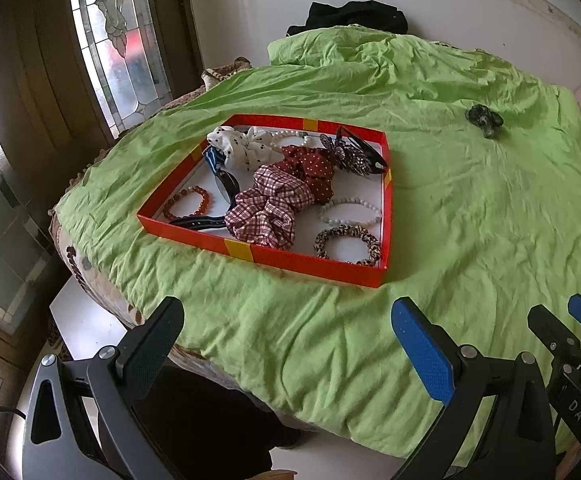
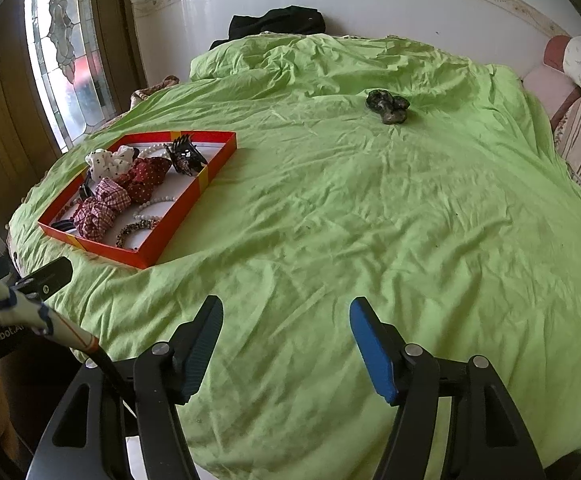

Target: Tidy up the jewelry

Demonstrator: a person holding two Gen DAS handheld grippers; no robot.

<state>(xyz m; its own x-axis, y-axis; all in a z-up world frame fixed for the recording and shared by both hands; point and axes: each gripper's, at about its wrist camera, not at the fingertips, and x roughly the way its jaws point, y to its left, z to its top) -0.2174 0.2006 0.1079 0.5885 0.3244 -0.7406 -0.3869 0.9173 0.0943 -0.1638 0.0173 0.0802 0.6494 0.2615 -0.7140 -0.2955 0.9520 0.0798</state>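
Scrunchie [image 2: 388, 107], dark, lone straggler on green bedspread [image 2: 370, 240], well apart from red tray [image 1: 382, 236] already holding scrunchies, bracelets, clips. Left gripper [image 1: 286, 344], right gripper [image 2: 286, 340] both agape, empty, near bed edge.

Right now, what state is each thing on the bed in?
Red tray: open-topped, holding scrunchies and bracelets.
Dark scrunchie: alone on the green sheet, outside the tray.
Black hair claw: leaning on the tray's far corner.
Left gripper: open, empty.
Right gripper: open, empty.
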